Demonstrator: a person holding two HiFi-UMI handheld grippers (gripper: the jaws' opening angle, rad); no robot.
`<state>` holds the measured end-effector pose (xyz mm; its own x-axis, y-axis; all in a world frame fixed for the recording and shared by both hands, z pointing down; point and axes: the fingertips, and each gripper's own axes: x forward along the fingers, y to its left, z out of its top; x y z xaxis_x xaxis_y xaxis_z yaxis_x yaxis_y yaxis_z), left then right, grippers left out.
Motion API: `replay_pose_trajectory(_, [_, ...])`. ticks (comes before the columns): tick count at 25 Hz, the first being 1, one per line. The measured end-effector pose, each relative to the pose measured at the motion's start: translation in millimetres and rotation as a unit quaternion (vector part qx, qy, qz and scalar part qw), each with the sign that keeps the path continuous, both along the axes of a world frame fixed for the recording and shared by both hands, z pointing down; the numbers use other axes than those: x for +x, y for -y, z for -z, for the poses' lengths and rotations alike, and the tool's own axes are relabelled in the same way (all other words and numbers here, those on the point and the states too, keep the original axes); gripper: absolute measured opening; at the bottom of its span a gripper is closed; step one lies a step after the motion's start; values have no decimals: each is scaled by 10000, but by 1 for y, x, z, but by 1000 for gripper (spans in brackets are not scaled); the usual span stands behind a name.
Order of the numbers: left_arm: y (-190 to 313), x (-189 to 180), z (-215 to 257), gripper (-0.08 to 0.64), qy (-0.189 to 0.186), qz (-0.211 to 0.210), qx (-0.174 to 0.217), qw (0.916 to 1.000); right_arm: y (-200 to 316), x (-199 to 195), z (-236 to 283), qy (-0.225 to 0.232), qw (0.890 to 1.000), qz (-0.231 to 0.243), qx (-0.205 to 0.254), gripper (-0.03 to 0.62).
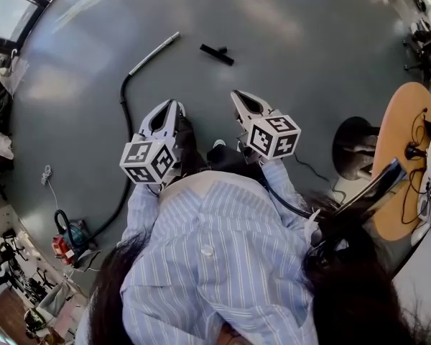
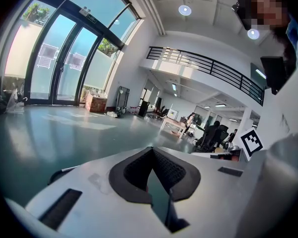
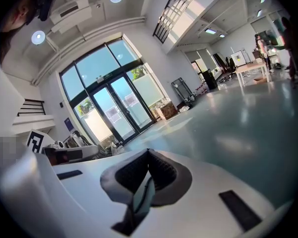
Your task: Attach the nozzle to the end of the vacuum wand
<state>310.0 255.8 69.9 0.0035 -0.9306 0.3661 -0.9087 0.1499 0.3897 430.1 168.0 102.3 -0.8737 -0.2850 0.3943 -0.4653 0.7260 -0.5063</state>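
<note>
In the head view a silver vacuum wand (image 1: 154,52) lies on the grey floor ahead and to the left. Its black hose (image 1: 124,106) curves back to a red vacuum body (image 1: 63,246). The black nozzle (image 1: 216,54) lies apart from the wand, to its right. My left gripper (image 1: 178,105) and right gripper (image 1: 236,94) are both held above the floor, short of these parts, pointing towards them. Both are shut with nothing between the jaws, which also shows in the left gripper view (image 2: 151,149) and the right gripper view (image 3: 149,151).
A round wooden table (image 1: 409,113) with cables stands at the right, with a black chair base (image 1: 354,146) beside it. Clutter lines the left edge of the floor. Glass doors (image 3: 116,113) and distant desks with people (image 2: 208,133) show in the gripper views.
</note>
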Motion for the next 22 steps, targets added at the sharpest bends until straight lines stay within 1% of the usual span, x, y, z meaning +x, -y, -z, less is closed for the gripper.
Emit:
replay_pose_trajectory(4, [13, -19, -7, 5, -63, -1, -90, 9999, 16, -13, -6, -91, 9999, -99, -23, -6])
replay_pose_trajectory(7, [30, -40, -12, 5, -144, -7, -76, 9999, 32, -27, -9, -161, 9996, -208, -32, -6])
replay_pose_trajectory(10, [49, -69, -18, 5, -163, -54, -82, 9998, 49, -44, -15, -334, 9987, -378, -28, -6])
replay_pose_trajectory(13, [74, -107, -24, 5, -210, -136, -49, 9997, 69, -70, -24, -505, 9974, -506, -67, -6])
replay_pose_trajectory(15, [98, -132, -25, 5, -358, -273, 80, 9990, 88, -88, -33, -550, 9960, -654, -247, -6])
replay_pose_trajectory(18, [133, -169, -25, 5, -525, -646, 190, 9964, 117, -116, -48, -540, 9905, -1062, -682, -6])
replay_pose_trajectory(22, [171, -219, -44, 5, -423, -1150, 68, 9924, 151, -159, -64, -406, 9813, -1540, -1085, -6])
